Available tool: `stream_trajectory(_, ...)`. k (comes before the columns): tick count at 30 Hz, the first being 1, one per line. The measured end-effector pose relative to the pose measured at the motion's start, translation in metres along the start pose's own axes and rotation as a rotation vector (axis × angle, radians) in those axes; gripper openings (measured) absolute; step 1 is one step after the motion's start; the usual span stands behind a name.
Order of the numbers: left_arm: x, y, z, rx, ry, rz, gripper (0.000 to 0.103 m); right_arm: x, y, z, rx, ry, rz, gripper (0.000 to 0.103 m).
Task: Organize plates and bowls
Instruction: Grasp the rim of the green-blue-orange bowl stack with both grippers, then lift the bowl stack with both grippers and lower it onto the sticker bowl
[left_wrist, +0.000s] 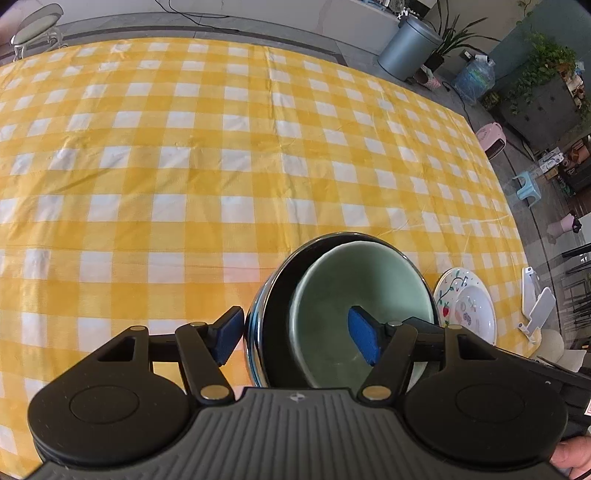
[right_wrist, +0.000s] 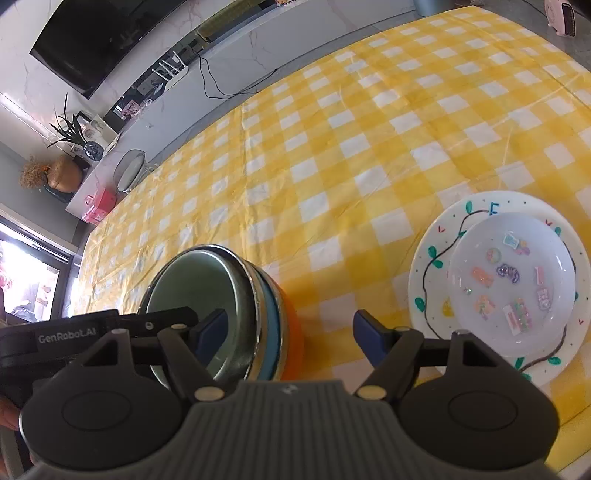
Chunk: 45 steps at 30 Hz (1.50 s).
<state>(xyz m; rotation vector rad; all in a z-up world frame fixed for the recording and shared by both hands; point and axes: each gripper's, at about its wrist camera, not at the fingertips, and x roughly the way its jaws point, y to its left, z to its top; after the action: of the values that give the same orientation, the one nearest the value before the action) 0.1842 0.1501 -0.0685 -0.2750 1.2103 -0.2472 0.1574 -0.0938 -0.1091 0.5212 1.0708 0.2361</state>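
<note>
The left hand-held gripper (left_wrist: 295, 336) is spread wide across the rim of a green bowl (left_wrist: 360, 314) nested in a black bowl (left_wrist: 275, 295), one blue pad outside and one inside; whether either pad touches is hard to tell. The right hand-held gripper (right_wrist: 290, 338) is spread, holding nothing, beside the stack. Nearby on the table (right_wrist: 332, 147), a small dish (right_wrist: 511, 280) sits on a painted plate (right_wrist: 428, 280)

Place: home living-dining room
Signs: checked tablecloth (left_wrist: 221, 166), wall TV (right_wrist: 99, 40), houseplants (left_wrist: 546, 62), bin (left_wrist: 406, 48), stool (left_wrist: 526, 182)
</note>
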Motion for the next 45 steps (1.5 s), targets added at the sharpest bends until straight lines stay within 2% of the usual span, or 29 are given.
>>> stream_trajectory(14, 0.018, 0.005, -0.003, -0.015, 0.029, 0.002, 0.062, 0.019, -0.007, -0.003, 0.061, 0.044, 0.051, 0.066)
stream_trajectory(17, 0.017, 0.008, -0.003, -0.037, 0.019, -0.006, 0.060, 0.020, -0.008, -0.005, 0.077, 0.049, 0.067, 0.062)
stream_trajectory(22, 0.015, 0.012, -0.004, -0.055, 0.008, -0.015, 0.057, 0.019, -0.007, -0.006, 0.099, 0.053, 0.107, 0.047)
stream_trajectory(36, 0.014, 0.017, -0.003, -0.104, 0.013, -0.025, 0.051, 0.019, -0.005, -0.006, 0.113, 0.051, 0.093, 0.043)
stream_trajectory(45, 0.012, 0.011, -0.004, -0.105, 0.007, -0.002, 0.050, 0.016, -0.006, -0.005, 0.134, 0.042, 0.084, 0.039)
